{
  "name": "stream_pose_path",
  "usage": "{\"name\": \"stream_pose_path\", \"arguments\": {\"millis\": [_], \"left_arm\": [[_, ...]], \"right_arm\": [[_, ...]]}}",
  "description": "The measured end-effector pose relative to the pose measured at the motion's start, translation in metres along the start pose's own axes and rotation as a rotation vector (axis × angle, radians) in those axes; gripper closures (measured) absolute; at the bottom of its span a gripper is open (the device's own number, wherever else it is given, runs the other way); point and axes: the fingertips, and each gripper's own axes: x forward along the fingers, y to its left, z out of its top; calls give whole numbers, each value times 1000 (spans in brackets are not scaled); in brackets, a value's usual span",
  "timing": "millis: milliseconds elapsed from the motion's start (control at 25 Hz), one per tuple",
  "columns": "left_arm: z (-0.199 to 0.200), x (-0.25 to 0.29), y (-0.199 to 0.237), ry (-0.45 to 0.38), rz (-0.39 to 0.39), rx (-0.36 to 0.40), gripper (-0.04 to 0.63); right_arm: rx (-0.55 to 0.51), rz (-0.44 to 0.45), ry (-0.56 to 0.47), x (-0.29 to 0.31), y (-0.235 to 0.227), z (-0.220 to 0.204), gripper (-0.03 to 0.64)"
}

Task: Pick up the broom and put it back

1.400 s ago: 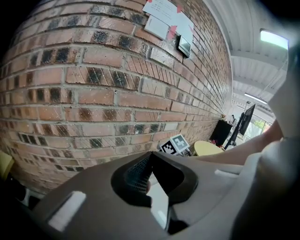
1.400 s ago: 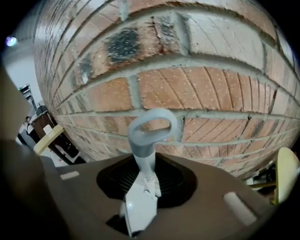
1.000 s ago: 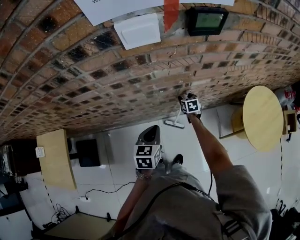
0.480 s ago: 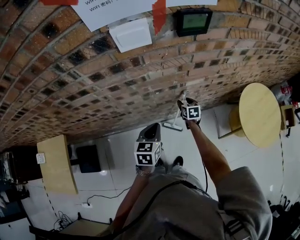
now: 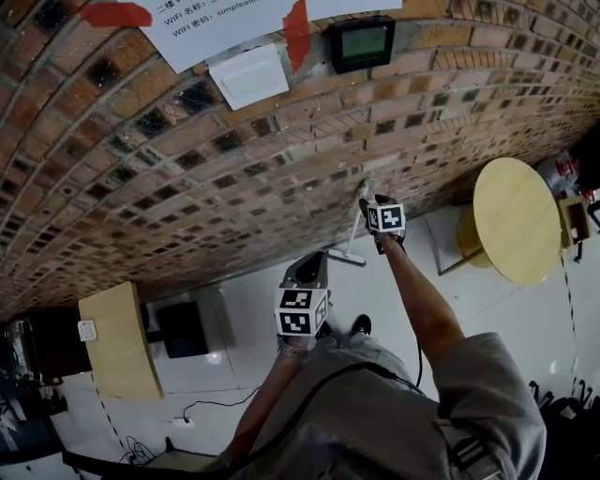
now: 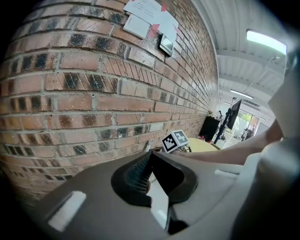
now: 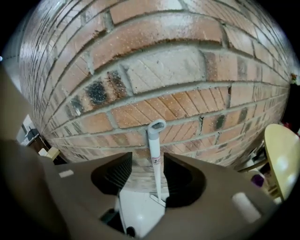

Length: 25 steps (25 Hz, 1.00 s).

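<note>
Readable text: one line only, on paper sheet (image 5: 244,26) taped to brick wall (image 5: 187,169).
Head view: printed line starting "WIFI", then a few Chinese characters, then "simpleai"; line above cut off by frame edge, not legible. Same sheet in left gripper view too small to read. Small label with red mark on broom (image 7: 155,154) handle: print too small. Green screen of wall display (image 5: 364,42): blurred, no digits legible. White tag (image 5: 86,330) on wooden cabinet (image 5: 117,361): unreadable.
</note>
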Motion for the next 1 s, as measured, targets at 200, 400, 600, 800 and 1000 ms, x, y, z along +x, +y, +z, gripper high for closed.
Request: {"name": "stream_pose_path", "arguments": {"millis": [200, 400, 600, 800, 1000], "left_arm": [[8, 0, 6, -26, 7, -6, 592], [16, 11, 3, -44, -9, -3, 592], [27, 17, -7, -63, -31, 11, 592], [30, 14, -20, -79, -56, 25, 592], [28, 8, -30, -87, -70, 30, 592]], "right_arm": [[88, 4, -116, -78, 44, -2, 562], [3, 57, -108, -143, 114, 1, 611], [-105, 56, -95, -180, 158, 14, 611], [-147, 44, -100, -204, 173, 14, 611], [-138, 41, -121, -221, 174, 14, 611]]}}
